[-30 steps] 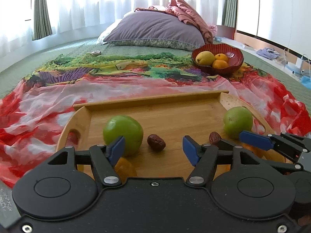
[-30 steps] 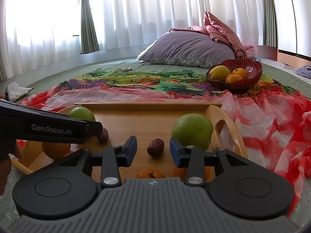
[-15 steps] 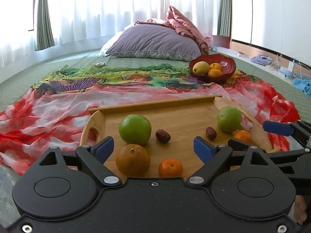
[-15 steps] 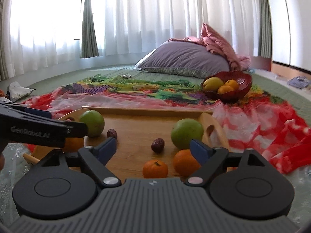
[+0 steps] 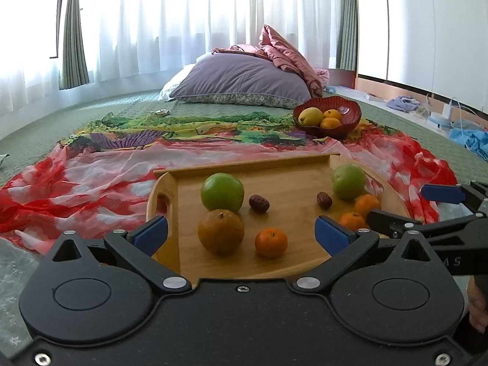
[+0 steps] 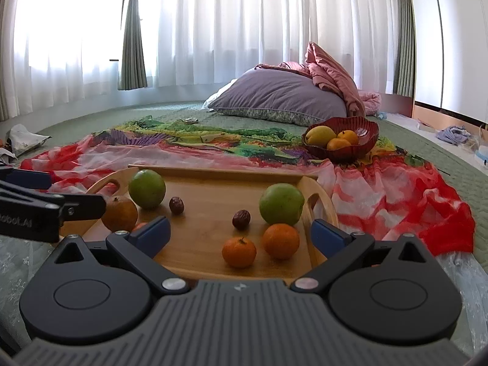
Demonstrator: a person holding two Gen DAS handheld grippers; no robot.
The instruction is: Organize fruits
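A wooden tray (image 5: 292, 164) (image 6: 213, 172) lies on a colourful cloth. It holds two green apples (image 5: 222, 192) (image 5: 348, 181), a large brownish orange (image 5: 221, 231), small oranges (image 5: 271, 242) (image 5: 367, 205) and two dark dates (image 5: 259, 203) (image 5: 324, 199). In the right wrist view the apples (image 6: 147, 188) (image 6: 281, 203), oranges (image 6: 238, 251) (image 6: 281, 240) and dates (image 6: 241, 219) also show. My left gripper (image 5: 241, 235) is open and empty, above the tray's near edge. My right gripper (image 6: 241, 235) is open and empty, at the tray's near right.
A red bowl (image 5: 350, 113) (image 6: 366, 129) with a yellow fruit and oranges stands beyond the tray at the right. A purple pillow (image 5: 244, 82) and pink blanket lie behind it. Crumpled clutter (image 6: 21, 140) sits far left, blue items (image 5: 469, 140) far right.
Both grippers have pulled back and up from the tray and opened wider. More of the tray's fruit has come into view. No fruit has moved.
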